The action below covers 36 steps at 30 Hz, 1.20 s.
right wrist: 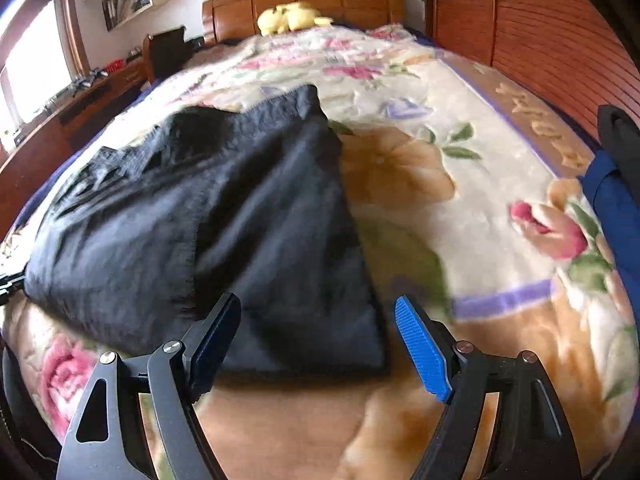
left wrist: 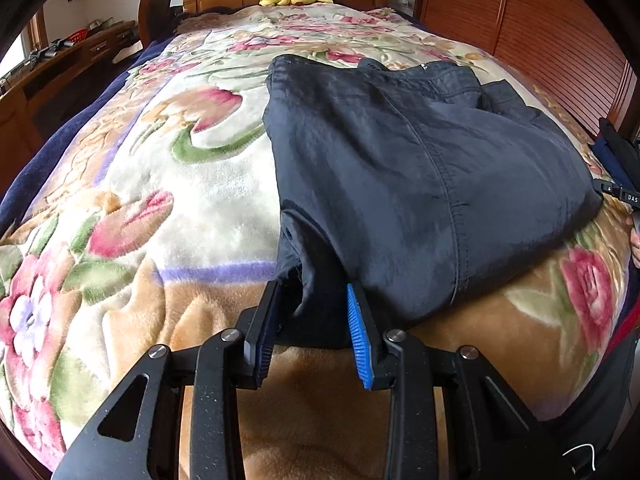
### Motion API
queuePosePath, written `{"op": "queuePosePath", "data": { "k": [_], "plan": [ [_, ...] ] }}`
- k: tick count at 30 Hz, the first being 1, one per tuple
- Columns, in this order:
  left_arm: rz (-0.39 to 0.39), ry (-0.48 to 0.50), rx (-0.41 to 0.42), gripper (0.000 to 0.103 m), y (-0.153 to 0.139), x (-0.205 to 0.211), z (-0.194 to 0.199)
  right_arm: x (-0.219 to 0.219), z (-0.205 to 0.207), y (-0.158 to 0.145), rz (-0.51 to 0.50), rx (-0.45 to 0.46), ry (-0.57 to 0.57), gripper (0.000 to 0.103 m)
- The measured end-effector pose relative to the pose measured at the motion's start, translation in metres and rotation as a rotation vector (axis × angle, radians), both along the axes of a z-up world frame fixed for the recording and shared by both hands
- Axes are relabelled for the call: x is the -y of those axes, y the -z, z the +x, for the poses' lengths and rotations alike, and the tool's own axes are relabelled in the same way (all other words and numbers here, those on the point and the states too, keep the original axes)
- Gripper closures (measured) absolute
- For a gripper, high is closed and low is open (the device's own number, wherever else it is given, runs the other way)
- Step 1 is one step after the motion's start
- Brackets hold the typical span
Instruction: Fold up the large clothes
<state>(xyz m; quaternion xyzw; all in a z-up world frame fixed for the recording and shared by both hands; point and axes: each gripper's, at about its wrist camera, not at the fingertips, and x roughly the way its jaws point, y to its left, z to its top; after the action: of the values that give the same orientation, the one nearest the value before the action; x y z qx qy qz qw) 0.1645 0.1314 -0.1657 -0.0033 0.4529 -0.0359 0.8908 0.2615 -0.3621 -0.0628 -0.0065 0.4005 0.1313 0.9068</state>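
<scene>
Folding dark trousers [left wrist: 400,152] that lie partly folded on the flowered blanket [left wrist: 168,184] of the bed, near its foot. Fabric looks thin, soft and light with a slight sheen, so I judge it slippery and limp; layers could slide apart unless pinched together at a hem or corner. My left gripper [left wrist: 316,312] is partly closed and clamps a bunched fold at the near left corner of the trousers, cloth gathered between the pads. My right gripper [right wrist: 320,340] stands wide, nothing pinched, with the near right corner lying in the gap between its jaws; contact with the cloth unclear. Best hold there: that corner edge, all layers.
</scene>
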Motion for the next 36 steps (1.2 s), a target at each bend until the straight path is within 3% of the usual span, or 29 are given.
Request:
{"op": "queuePosePath", "data": {
  "k": [1, 3, 5, 7, 8, 11, 14, 18, 28, 33, 36],
  "plan": [
    [0.004, 0.004, 0.003, 0.069, 0.000, 0.001, 0.000, 0.001, 0.004, 0.006, 0.013, -0.035, -0.009, 0.022],
    [0.006, 0.031, 0.005, 0.087, 0.000, 0.004, 0.000, -0.004, 0.009, 0.014, 0.039, -0.088, -0.041, 0.022],
    [0.046, 0.075, 0.004, 0.094, 0.000, 0.011, -0.001, -0.010, 0.010, 0.016, 0.011, -0.089, -0.057, 0.025],
    [0.061, 0.079, 0.013, 0.097, -0.005, 0.015, -0.003, -0.014, 0.010, 0.016, 0.029, -0.098, -0.096, 0.047],
    [0.062, 0.076, 0.021, 0.097, -0.008, 0.014, -0.004, -0.015, 0.009, 0.017, 0.052, -0.108, -0.118, 0.075],
    [0.053, 0.052, 0.074, 0.098, -0.024, 0.010, -0.012, -0.018, 0.002, 0.011, 0.034, -0.085, -0.140, 0.084],
    [0.044, 0.057, 0.115, 0.098, -0.040, 0.009, -0.025, -0.021, -0.008, 0.000, -0.023, -0.026, -0.138, 0.088],
    [0.072, 0.072, 0.142, 0.098, -0.047, 0.018, -0.036, -0.013, -0.029, -0.021, -0.003, 0.025, -0.130, 0.089],
    [-0.011, 0.080, 0.195, 0.098, -0.072, 0.017, -0.091, 0.006, -0.090, -0.048, -0.004, 0.054, -0.140, 0.089],
    [0.013, 0.072, 0.178, 0.098, -0.068, 0.026, -0.115, 0.016, -0.114, -0.052, -0.027, 0.012, -0.144, 0.088],
    [-0.011, 0.045, 0.165, 0.098, -0.063, 0.021, -0.112, 0.014, -0.121, -0.056, -0.067, 0.016, -0.130, 0.083]
  ]
}}
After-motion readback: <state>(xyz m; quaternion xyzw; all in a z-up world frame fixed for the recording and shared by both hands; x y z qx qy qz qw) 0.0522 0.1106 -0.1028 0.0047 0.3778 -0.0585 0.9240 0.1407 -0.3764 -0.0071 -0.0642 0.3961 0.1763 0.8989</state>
